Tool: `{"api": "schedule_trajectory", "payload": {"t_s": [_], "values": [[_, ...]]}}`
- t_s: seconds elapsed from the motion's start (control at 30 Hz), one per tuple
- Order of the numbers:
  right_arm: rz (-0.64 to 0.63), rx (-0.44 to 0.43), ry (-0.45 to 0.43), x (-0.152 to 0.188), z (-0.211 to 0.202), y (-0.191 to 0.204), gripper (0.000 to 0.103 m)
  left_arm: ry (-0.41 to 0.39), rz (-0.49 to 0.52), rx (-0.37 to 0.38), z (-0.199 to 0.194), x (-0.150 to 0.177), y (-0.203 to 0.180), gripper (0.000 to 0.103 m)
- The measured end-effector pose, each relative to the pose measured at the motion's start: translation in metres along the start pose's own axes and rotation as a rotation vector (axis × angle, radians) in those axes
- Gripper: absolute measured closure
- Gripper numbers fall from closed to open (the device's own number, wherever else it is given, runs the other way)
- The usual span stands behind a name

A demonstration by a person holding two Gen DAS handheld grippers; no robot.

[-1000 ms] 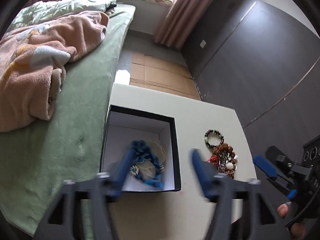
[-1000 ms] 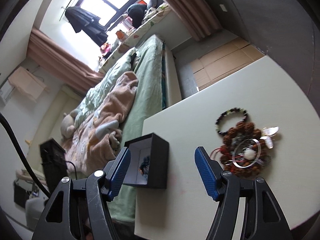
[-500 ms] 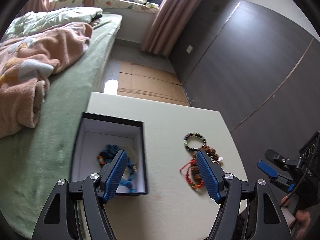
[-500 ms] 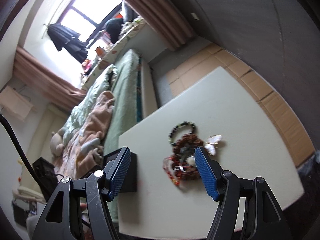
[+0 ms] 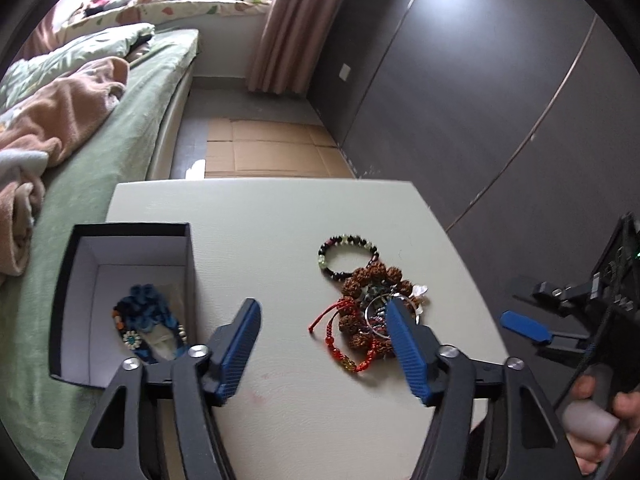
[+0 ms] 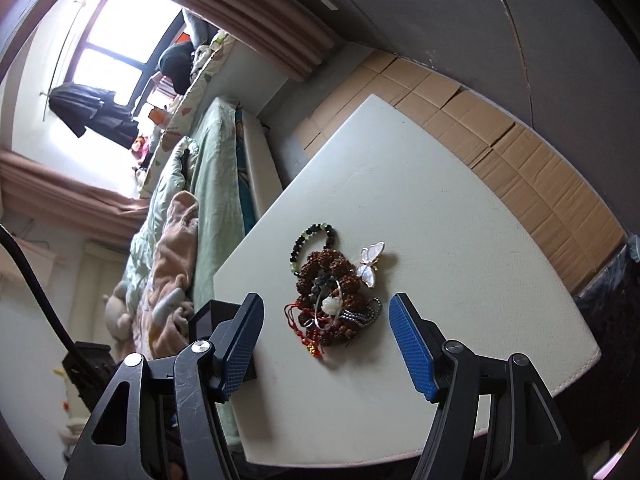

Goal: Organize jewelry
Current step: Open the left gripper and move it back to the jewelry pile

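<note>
A heap of bracelets (image 5: 368, 312) lies on the white table (image 5: 280, 224): brown seed beads, red cord, a silver bangle and a dark bead bracelet (image 5: 346, 254). A black box (image 5: 120, 304) with a white inside holds blue jewelry (image 5: 148, 324) at the table's left. My left gripper (image 5: 320, 322) hovers between box and heap, its jaws closing with nothing between them. My right gripper (image 6: 326, 316) is open, and the heap (image 6: 328, 300) lies on the table past its fingertips, with a white butterfly brooch (image 6: 370, 262) beside it.
A bed with a green sheet (image 5: 100, 160) and a pink blanket (image 5: 60, 112) runs along the table's left side. Flattened cardboard (image 5: 272, 148) covers the floor beyond the table. A dark wardrobe wall (image 5: 480, 100) stands at right. A hand (image 5: 592, 424) holds the right gripper's handle.
Both grippers have swung from the black box toward the bracelet heap, which now sits near the middle of each view. The left jaws have narrowed a little.
</note>
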State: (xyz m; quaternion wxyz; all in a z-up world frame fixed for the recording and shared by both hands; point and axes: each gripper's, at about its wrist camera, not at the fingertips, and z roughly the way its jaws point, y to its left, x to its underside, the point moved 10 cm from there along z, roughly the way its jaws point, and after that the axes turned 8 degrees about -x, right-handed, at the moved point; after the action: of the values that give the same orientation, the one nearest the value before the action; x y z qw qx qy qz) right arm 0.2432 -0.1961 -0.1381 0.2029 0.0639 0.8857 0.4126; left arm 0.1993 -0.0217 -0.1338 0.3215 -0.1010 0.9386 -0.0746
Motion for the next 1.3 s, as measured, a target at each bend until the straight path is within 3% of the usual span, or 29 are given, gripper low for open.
{"api": "schedule_trajectory", "payload": {"t_s": [0.23, 0.4, 0.7, 0.93, 0.97, 1.0, 1.13, 1.3], "values": [[0.015, -0.010, 0.007, -0.002, -0.001, -0.003, 0.036, 0.079, 0.114, -0.055, 0.041, 0.016, -0.014, 0.056], [0.028, -0.016, 0.007, -0.006, -0.002, -0.006, 0.036, 0.130, 0.151, -0.100, 0.058, 0.030, -0.013, 0.056], [0.028, 0.003, 0.012, -0.008, 0.003, -0.009, 0.036, 0.108, 0.212, -0.174, 0.070, 0.029, -0.013, 0.058], [0.006, 0.022, 0.055, 0.001, 0.020, -0.004, 0.036, 0.103, 0.201, -0.162, 0.074, 0.026, -0.011, 0.058], [0.004, 0.023, 0.057, 0.002, 0.021, -0.003, 0.036, 0.101, 0.206, -0.164, 0.076, 0.026, -0.011, 0.068], [0.002, 0.026, 0.060, 0.003, 0.023, -0.002, 0.036, 0.129, 0.212, -0.154, 0.080, 0.030, -0.012, 0.071], [-0.004, 0.036, 0.074, 0.007, 0.028, -0.001, 0.036, 0.114, 0.244, -0.169, 0.081, 0.028, -0.016, 0.096], [-0.010, 0.044, 0.081, 0.009, 0.027, -0.003, 0.036, 0.109, 0.200, -0.134, 0.072, 0.024, -0.015, 0.096]]}}
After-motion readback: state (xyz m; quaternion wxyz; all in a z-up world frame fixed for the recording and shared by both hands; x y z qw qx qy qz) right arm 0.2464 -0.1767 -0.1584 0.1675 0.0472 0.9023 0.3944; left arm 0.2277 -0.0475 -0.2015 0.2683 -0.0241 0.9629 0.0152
